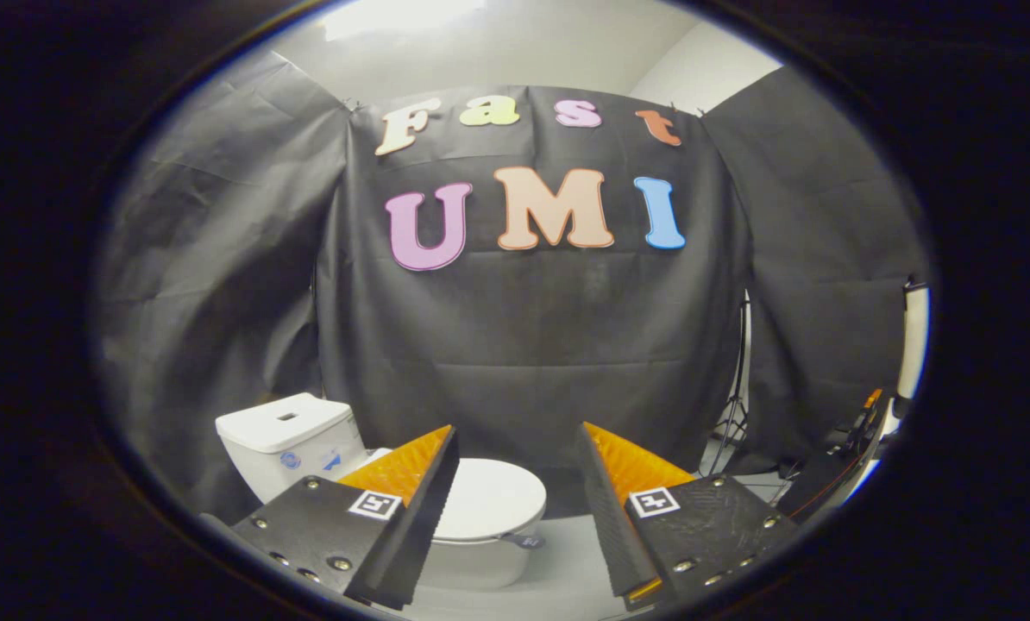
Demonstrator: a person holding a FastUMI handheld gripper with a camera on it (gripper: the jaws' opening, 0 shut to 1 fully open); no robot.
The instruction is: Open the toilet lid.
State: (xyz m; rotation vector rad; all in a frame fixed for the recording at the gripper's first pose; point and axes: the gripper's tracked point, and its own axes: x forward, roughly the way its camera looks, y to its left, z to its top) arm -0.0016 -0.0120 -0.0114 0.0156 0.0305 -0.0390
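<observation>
**Approach to the closed lid**

The black-and-orange claw (519, 483) hangs wide and empty. The white ceramic toilet's flat lid (491, 498) lies shut, lower centre-left, beyond the fingers. Likely approach step; next, descend and hook the lid's front edge.

The left finger (403, 487) hides the near left part of the toilet lid (491, 498) and the bowl under it, and covers where the lid meets the tank (284, 435). The small mark on the lid's front edge is too small to tell. The stand (739, 405) by the cloth wall is partly hidden.
</observation>
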